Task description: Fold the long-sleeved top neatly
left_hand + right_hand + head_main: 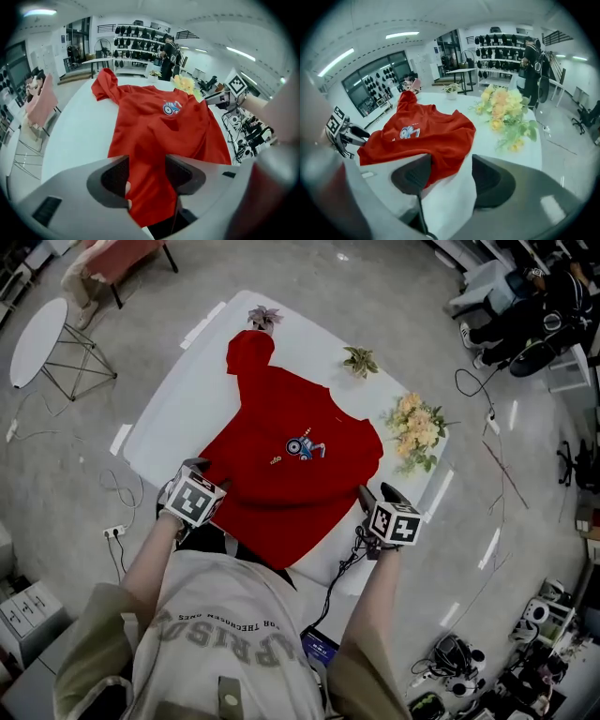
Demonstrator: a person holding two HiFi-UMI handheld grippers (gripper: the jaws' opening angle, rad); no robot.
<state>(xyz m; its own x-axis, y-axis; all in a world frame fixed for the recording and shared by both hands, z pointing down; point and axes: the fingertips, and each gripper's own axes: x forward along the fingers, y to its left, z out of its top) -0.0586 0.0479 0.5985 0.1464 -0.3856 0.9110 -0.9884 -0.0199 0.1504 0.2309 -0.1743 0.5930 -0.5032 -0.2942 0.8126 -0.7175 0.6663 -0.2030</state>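
Red long-sleeved top (286, 465) spread on white table (178, 399). Long axis runs away from person; hem hangs over near edge.

Left tongs (146, 176) open, hem cloth between jaws, not pinched. Right tongs (451, 176) open over top's right edge and bare table. Both at near hem, about equally close.

Far bunched end (248, 351) perhaps a sleeve. Flower bouquet (415, 432) just right of top; potted plants (360, 360) beyond.

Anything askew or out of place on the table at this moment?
Yes. The red top lies skewed on the white table, and its hem droops over the near edge toward the person. A bunched part, perhaps a sleeve, sticks out at the far corner beside a small plant. Nothing looks spilled or damaged.
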